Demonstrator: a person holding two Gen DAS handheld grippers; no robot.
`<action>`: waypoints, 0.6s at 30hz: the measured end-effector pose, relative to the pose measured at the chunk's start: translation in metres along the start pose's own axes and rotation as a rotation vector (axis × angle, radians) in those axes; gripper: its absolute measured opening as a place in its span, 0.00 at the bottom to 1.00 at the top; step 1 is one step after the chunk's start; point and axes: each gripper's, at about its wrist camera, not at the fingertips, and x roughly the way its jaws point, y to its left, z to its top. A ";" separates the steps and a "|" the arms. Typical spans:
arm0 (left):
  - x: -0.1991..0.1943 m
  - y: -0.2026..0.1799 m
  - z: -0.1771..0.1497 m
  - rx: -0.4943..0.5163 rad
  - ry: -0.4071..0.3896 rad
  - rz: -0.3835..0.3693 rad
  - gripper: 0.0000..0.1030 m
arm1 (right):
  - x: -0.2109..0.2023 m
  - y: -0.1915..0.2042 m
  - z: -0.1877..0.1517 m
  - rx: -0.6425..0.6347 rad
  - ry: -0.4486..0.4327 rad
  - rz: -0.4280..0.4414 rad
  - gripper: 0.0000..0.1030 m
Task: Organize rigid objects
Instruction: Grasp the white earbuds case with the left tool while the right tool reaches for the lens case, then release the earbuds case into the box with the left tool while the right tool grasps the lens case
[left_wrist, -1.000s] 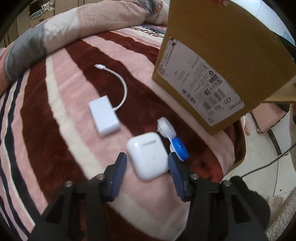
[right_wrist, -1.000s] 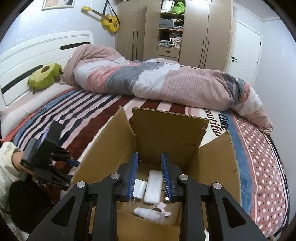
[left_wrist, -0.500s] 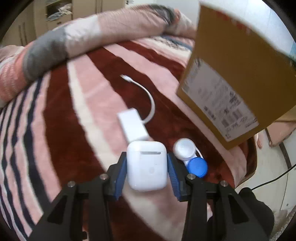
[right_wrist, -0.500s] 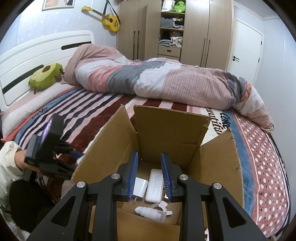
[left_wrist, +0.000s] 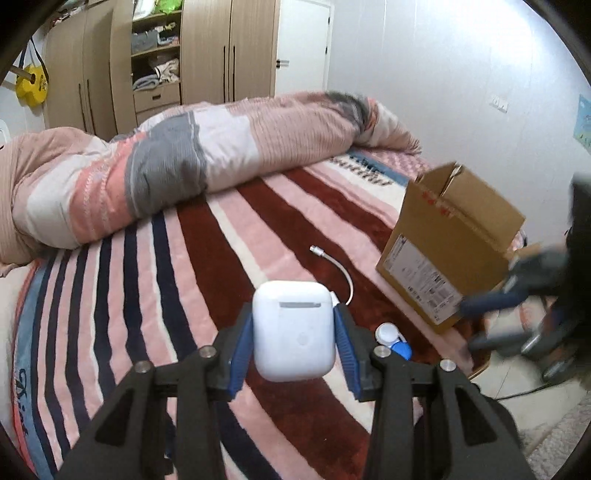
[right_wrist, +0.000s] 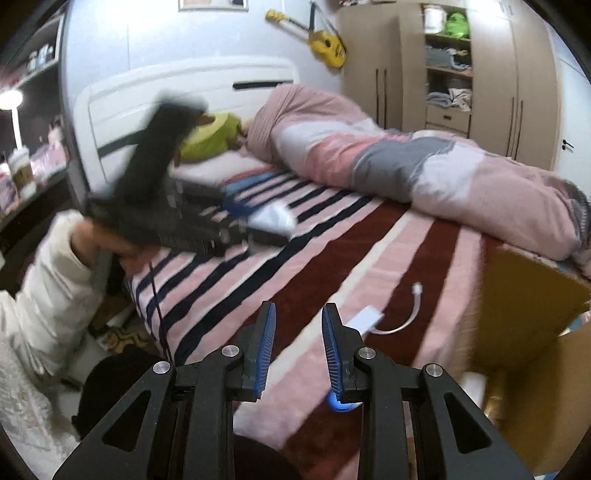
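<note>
Left tongs clamped on the white earbud case, held above the striped bed. Right tongs parted, holding nothing. Cardboard box sits on the bed, right of the case.

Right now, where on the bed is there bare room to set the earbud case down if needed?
Bare striped blanket lies left of the left gripper, up to the rolled duvet. It is crowded to the right: adapter cable, contact lens case and cardboard box sit close together. The earbud case is clamped.

Motion-blurred left hand-held gripper
</note>
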 end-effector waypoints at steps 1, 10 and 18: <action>-0.007 0.001 0.002 0.001 -0.019 0.000 0.38 | 0.009 0.006 -0.006 0.005 0.016 0.002 0.21; -0.043 -0.027 0.042 0.084 -0.078 -0.087 0.38 | 0.063 -0.012 -0.076 0.194 0.091 -0.277 0.37; -0.037 -0.100 0.086 0.197 -0.065 -0.204 0.38 | 0.093 -0.036 -0.101 0.234 0.047 -0.360 0.42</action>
